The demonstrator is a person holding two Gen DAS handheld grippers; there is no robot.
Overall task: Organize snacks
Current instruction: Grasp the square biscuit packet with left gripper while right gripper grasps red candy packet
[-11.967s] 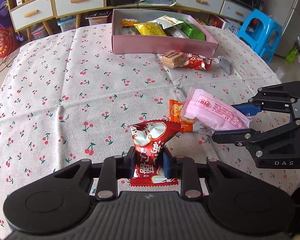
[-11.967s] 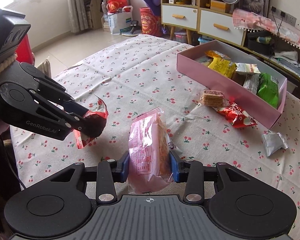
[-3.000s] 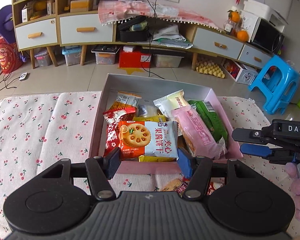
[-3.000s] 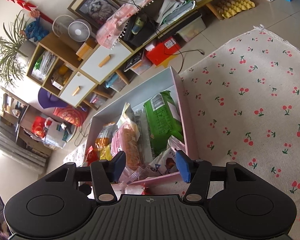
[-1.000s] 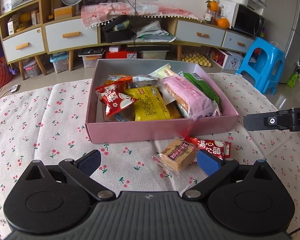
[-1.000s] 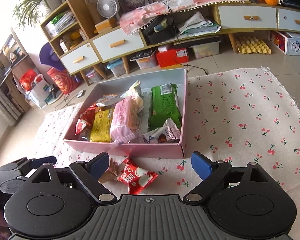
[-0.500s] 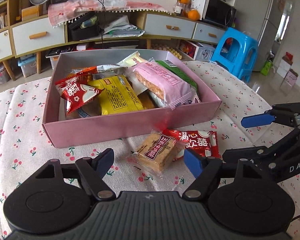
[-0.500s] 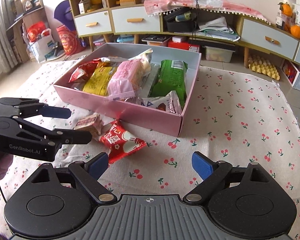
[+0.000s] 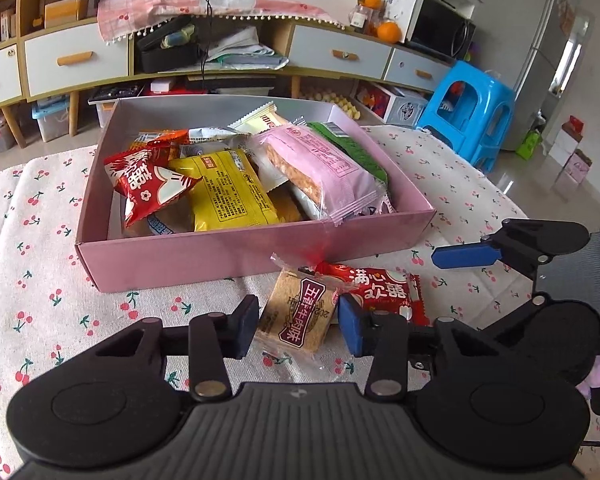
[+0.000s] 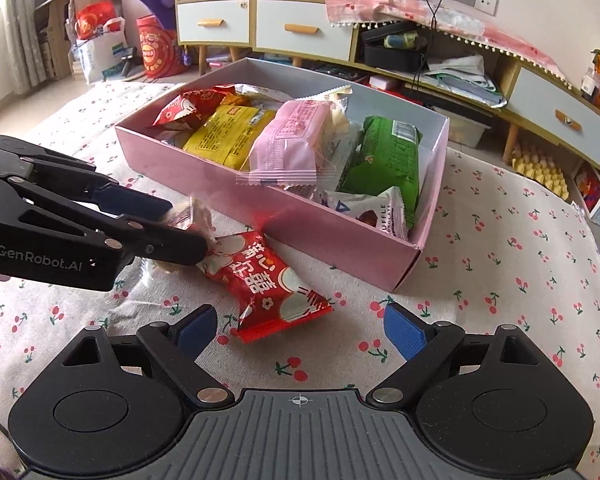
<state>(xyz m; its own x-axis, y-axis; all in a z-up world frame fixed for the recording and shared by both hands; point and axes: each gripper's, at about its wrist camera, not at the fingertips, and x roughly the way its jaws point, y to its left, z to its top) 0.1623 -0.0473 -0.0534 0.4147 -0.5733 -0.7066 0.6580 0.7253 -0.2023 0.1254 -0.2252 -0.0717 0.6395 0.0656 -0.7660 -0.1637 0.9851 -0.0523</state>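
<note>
Left gripper [image 9: 298, 322] fingers closing round biscuit packet [image 9: 298, 314]; right gripper [image 10: 300, 326] wide, empty.

Pink box [image 10: 340, 236] front wall blocks my way ahead; it's packed with snacks, though open above. Left hand-held gripper [image 10: 188, 232] crowds the red packet [image 10: 276, 288] from one side. Bare worktop [image 10: 500, 304] beside the box's end is open for my right hand-held gripper [image 10: 300, 330].
</note>
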